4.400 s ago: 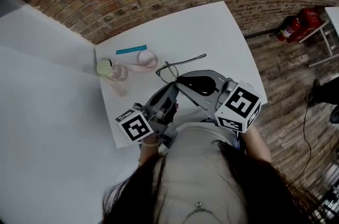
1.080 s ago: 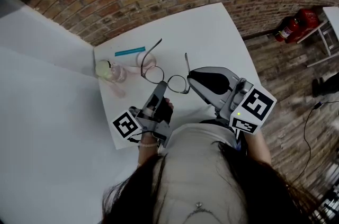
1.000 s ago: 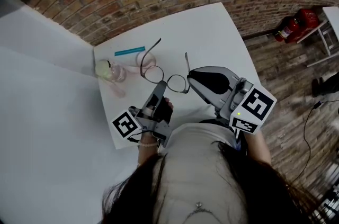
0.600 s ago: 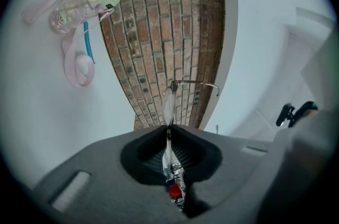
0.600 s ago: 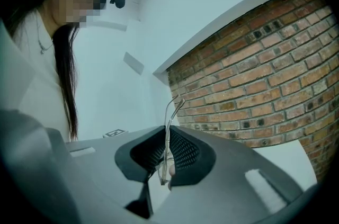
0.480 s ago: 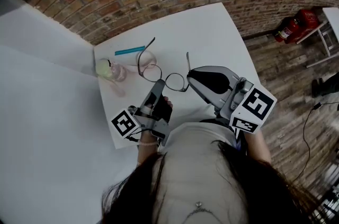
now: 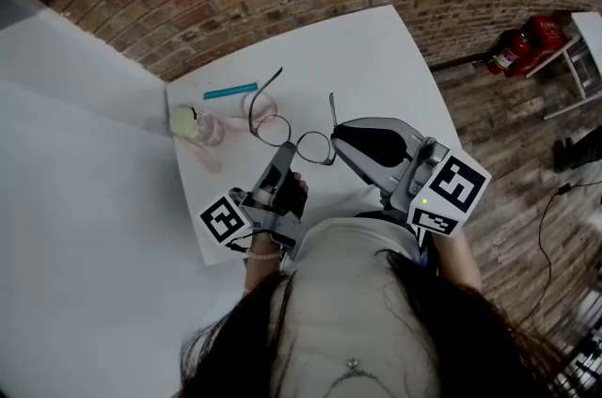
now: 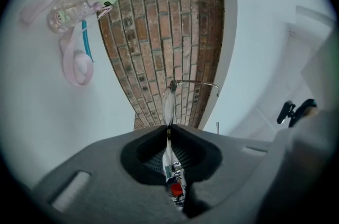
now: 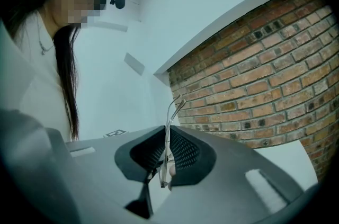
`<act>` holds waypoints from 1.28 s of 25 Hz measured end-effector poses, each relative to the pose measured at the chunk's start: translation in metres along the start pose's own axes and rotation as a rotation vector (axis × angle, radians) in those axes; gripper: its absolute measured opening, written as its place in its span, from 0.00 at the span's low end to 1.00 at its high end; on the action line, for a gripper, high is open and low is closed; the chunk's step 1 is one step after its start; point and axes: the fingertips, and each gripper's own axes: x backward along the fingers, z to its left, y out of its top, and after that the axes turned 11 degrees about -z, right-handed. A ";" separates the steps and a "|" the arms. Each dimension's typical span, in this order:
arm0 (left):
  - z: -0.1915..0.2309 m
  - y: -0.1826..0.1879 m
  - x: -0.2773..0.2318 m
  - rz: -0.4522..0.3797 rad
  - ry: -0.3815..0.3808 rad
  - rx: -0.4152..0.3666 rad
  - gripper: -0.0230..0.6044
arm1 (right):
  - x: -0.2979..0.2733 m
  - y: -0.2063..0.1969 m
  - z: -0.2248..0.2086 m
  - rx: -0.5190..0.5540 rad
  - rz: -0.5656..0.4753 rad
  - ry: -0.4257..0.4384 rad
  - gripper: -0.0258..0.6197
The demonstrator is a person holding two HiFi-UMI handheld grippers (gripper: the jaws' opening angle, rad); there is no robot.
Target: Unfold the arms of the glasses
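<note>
Since the left tongs [image 7: 284, 151] pinch the thin wire-framed glasses [image 7: 299, 142] above the white desk [image 7: 376, 57], arms [image 7: 330, 109] pointing near 12 o'clock, and the right tongs [image 7: 337, 138] clamp their 3 o'clock end, hold lightly, without twisting.

Head view: the person's head [image 7: 376, 330] covers the near edge of the table [image 7: 376, 57] and both wrists. The tips of the left gripper [image 7: 284, 153] and the right gripper [image 7: 337, 135] overlap the glasses [image 7: 313, 147]; the contact spots on the frame cannot be read. Left gripper view: the held lens shows edge-on, its lower part hidden between the jaws; the second lens cannot be made out. Right gripper view: the frame's lower part is sunk between the jaws. The print on the bottle [image 7: 199, 125] is too small to read.
</note>
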 end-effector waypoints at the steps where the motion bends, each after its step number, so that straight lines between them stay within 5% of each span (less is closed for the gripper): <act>1: -0.001 -0.001 -0.001 0.000 0.001 -0.001 0.07 | 0.000 0.001 0.000 0.000 0.001 0.001 0.09; 32: 0.000 0.007 0.001 -0.062 0.012 -0.010 0.07 | 0.012 0.006 -0.012 0.002 -0.029 -0.018 0.11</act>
